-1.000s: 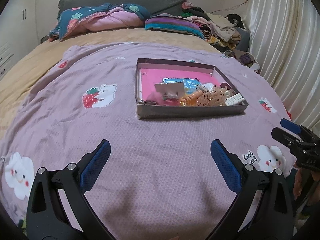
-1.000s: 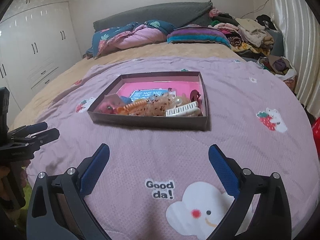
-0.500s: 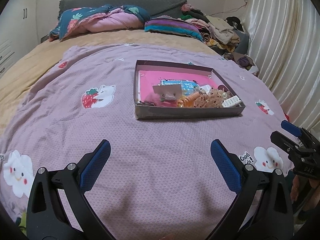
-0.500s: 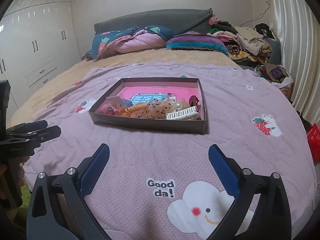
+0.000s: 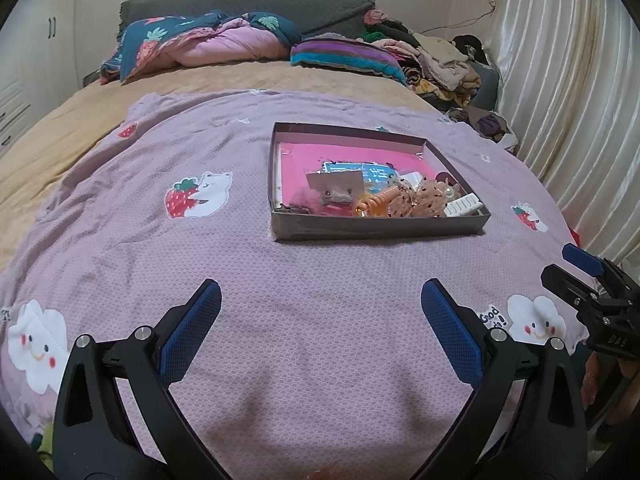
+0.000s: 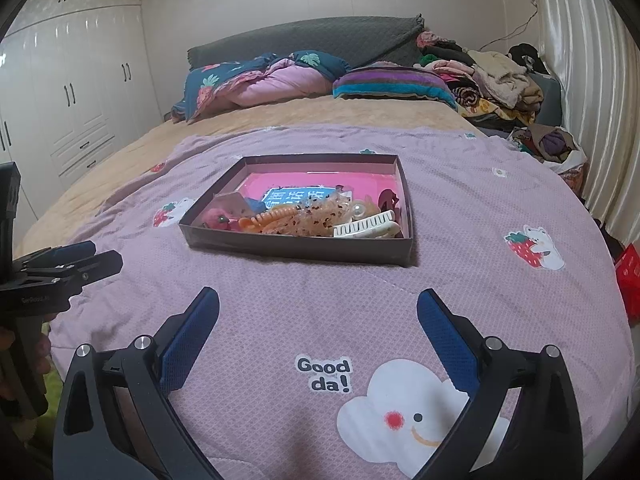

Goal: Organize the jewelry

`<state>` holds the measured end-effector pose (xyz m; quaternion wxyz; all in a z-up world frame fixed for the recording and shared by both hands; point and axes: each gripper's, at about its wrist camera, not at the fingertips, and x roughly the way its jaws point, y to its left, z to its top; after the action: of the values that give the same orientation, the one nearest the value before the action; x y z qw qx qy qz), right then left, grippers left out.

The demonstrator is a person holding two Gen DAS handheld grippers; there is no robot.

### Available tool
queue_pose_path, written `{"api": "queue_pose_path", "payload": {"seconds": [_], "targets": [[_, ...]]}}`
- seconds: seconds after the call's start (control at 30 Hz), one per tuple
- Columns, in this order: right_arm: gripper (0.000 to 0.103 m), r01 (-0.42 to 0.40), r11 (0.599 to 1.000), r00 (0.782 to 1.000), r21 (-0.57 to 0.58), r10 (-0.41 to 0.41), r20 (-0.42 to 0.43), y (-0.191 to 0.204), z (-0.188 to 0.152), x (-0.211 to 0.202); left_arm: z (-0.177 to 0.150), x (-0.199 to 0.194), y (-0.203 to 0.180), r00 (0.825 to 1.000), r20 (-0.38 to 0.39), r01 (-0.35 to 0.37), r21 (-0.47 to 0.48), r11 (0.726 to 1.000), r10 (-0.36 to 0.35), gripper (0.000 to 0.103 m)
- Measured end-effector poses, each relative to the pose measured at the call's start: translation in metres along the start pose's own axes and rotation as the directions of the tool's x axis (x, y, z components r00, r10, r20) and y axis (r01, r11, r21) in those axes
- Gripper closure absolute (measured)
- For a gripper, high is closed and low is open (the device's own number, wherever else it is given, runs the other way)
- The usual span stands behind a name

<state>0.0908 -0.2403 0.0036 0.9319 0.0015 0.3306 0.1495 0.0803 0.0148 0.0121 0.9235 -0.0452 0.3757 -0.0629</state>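
Note:
A shallow dark cardboard box (image 5: 380, 229) (image 6: 296, 247) with a pink floor lies on the purple bedspread. Heaped along its near side are a white claw clip (image 5: 462, 205) (image 6: 366, 227), an orange coil and comb (image 5: 376, 201) (image 6: 266, 218), a speckled sheer scrunchie (image 5: 418, 200) (image 6: 316, 218), a card of earrings (image 5: 335, 186), a blue packet (image 6: 298, 195) and a pink fluffy piece (image 6: 216, 216). My left gripper (image 5: 320, 308) hangs open over bare bedspread well short of the box. My right gripper (image 6: 318, 312) is open too, equally far back, holding nothing.
The purple quilt (image 5: 140, 248) with strawberry and cloud prints covers the near bed. Pillows and a folded duvet (image 6: 260, 80) lie at the head, a clothes pile (image 6: 492, 80) at the back right. Curtains (image 5: 572, 80) stand right, wardrobes (image 6: 60, 100) left.
Both grippers have drawn back and risen a little, so the box looks smaller and farther away. Jaws stay wide and the box contents have not moved.

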Motion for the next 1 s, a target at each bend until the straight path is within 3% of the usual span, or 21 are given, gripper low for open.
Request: {"api": "queue_pose_path", "payload": {"seconds": [1.0], "targets": [[0.004, -0.002, 1.0, 1.0, 0.006, 0.002, -0.003, -0.0008, -0.0021, -0.0013, -0.0023, -0.001, 0.0048, 1.0, -0.01, -0.01, -0.001, 1.0, 0.01, 0.009]]}}
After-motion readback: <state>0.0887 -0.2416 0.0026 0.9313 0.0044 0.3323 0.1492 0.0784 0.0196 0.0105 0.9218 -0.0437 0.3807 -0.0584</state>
